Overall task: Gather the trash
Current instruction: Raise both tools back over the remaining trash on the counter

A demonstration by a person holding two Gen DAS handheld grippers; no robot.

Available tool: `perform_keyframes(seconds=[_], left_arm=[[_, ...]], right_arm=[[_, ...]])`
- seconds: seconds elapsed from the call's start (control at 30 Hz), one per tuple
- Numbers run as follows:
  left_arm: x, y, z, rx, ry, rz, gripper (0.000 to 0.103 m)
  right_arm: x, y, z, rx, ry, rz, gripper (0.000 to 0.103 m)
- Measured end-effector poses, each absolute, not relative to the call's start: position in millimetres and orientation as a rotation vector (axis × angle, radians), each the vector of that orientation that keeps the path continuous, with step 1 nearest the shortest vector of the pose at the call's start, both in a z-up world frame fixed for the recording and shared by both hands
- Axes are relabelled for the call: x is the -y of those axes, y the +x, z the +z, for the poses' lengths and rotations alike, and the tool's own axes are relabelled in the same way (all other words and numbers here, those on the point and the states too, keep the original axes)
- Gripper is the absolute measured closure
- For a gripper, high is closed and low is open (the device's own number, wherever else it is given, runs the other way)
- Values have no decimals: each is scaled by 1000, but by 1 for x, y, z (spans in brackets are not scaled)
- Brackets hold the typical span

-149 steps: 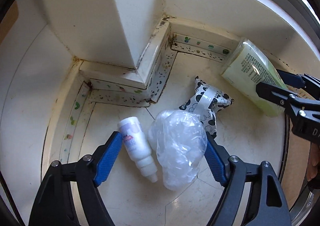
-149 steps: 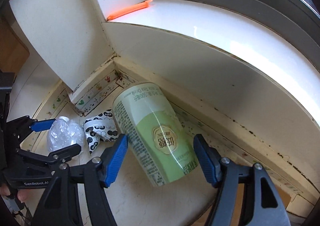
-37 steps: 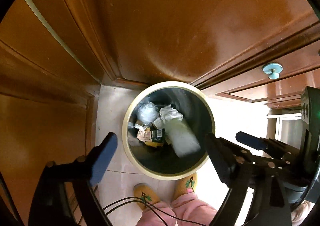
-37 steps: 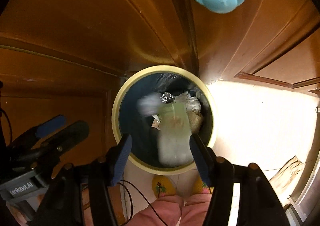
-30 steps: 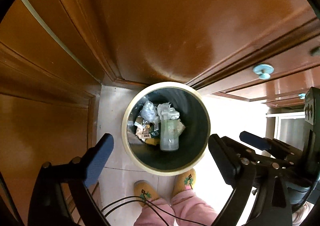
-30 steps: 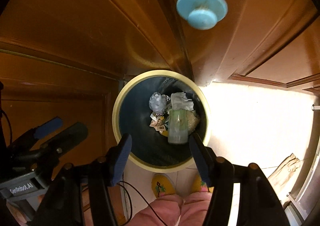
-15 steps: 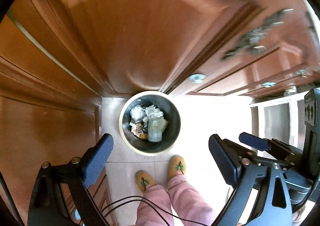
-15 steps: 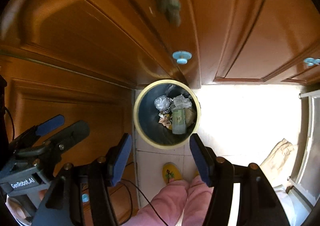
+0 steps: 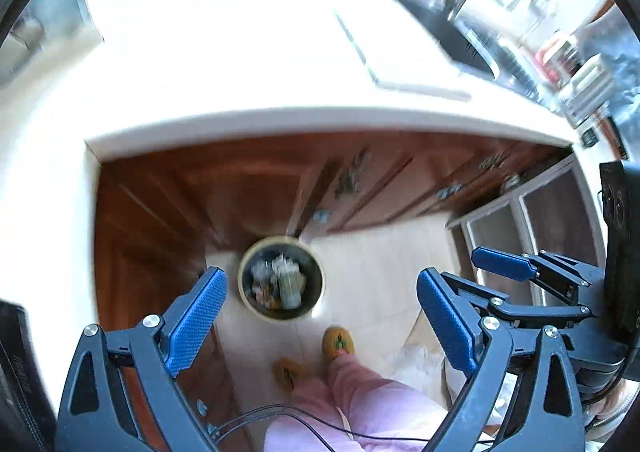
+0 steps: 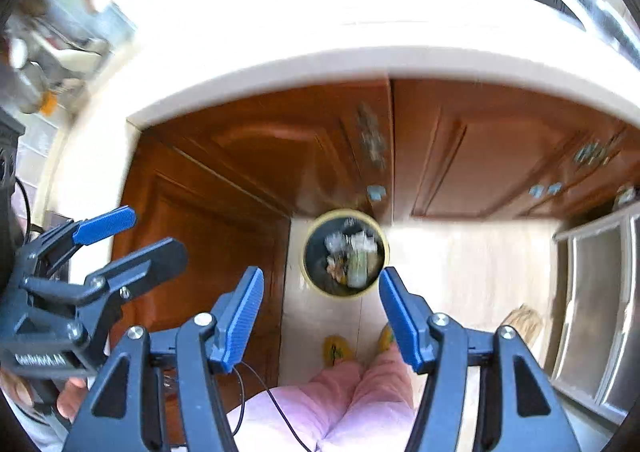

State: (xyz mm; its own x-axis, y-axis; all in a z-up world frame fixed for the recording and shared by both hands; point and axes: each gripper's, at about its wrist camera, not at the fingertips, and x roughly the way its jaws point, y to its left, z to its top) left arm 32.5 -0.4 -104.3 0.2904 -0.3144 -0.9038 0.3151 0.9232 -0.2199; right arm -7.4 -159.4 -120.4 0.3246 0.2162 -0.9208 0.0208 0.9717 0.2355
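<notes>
While both tools hang high above the floor and point steeply down, nothing is held in either, so the step in hand looks like going back for more trash. Going left to right in the left wrist view: the wooden cabinet (image 9: 168, 219) fills the left side under the white counter (image 9: 248, 51); the left gripper (image 9: 320, 316) has its blue pads wide apart with only air between them; the bin (image 9: 281, 278) stands on the pale floor in the corner by the cabinet doors, and the trash (image 9: 280, 284) lies inside it as a blurred heap of pale wrappers and what may be a bottle. Just nearer are the person's yellow slippers (image 9: 338, 342) and pink trousers. The right gripper (image 9: 448, 292) sits at the far right, and the right wrist view shows its jaws parted and empty too. To do this step well, I judge it best to leave both jaws apart, swing clear of the counter edge, and mind the thin cable (image 9: 304, 418) trailing by the legs. Whether any trash remains outside the bin cannot be told from here.
</notes>
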Motion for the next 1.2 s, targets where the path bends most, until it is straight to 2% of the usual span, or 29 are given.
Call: perform_keyframes(seconds=[0.23, 0.57, 0.77, 1.2], left_arm=[[-19, 35, -8, -1013, 18, -408, 8], [-26, 69, 59, -830, 74, -328, 7], [-24, 114, 71, -788, 87, -275, 7], [2, 280, 23, -878, 95, -107, 7]], right_arm=[[153, -7, -37, -1046, 211, 139, 42], [162, 28, 21, -916, 254, 150, 42], [170, 72, 35, -875, 236, 161, 42], [198, 260, 6, -947, 197, 287, 41]])
